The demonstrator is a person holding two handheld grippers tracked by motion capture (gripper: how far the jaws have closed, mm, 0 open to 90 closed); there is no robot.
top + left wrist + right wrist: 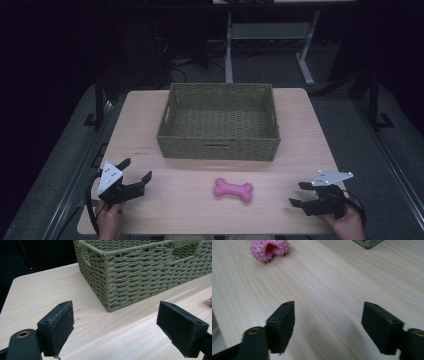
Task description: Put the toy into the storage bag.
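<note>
A pink spiky bone-shaped toy (233, 190) lies on the wooden table near its front edge, between the two hands. Behind it stands a green woven basket (218, 149), with nothing visible inside. My left gripper (136, 171) rests at the front left, open, its jaws wide apart and pointing at the basket's near left corner (110, 300). At the front right my right gripper (300, 193) is open too, aimed left across the table, with one end of the toy (269, 250) far ahead of it. Nothing lies between either pair of jaws.
The table (150, 120) has bare wood all around the basket and to both sides of the toy. Beyond it is a dark room with desk legs (305, 62) and cables on the floor.
</note>
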